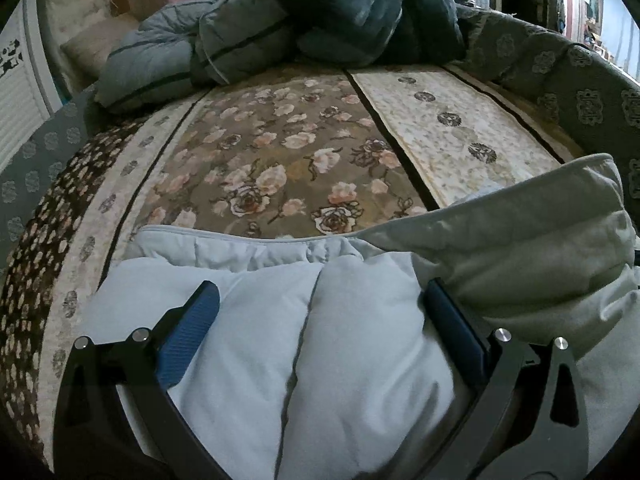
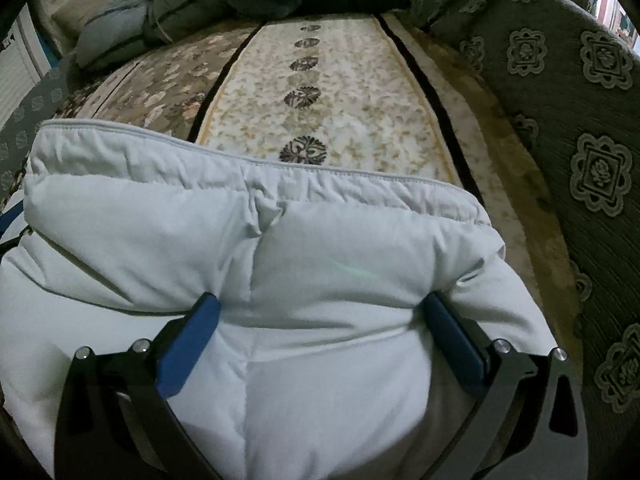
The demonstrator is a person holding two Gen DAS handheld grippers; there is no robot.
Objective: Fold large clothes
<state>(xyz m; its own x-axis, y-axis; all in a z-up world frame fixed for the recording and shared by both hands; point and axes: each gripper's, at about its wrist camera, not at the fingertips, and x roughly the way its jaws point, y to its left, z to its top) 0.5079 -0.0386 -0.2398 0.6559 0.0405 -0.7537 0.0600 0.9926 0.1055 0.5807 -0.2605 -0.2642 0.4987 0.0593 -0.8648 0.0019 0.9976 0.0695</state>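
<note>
A pale blue padded jacket (image 1: pixel 248 320) lies at the near end of a floral bed cover (image 1: pixel 260 152), its gathered hem edge facing away from me. My left gripper (image 1: pixel 320 288) is open, its blue pads (image 1: pixel 188 332) spread wide with the jacket's padding bulging between them. A greyer fold of the jacket (image 1: pixel 520 232) rises over the right finger. In the right wrist view the same jacket (image 2: pixel 320 240) fills the lower frame. My right gripper (image 2: pixel 322 300) is also open, both pads (image 2: pixel 188 348) pressed against the puffy fabric between them.
A heap of dark blue-grey padded garments (image 1: pixel 320 20) sits at the far end of the cover. A grey upholstered wall with medallion patterns (image 2: pixel 580 160) curves along the right side. A white slatted panel (image 1: pixel 20 112) stands at the left. A cream patterned strip (image 2: pixel 320 92) runs ahead.
</note>
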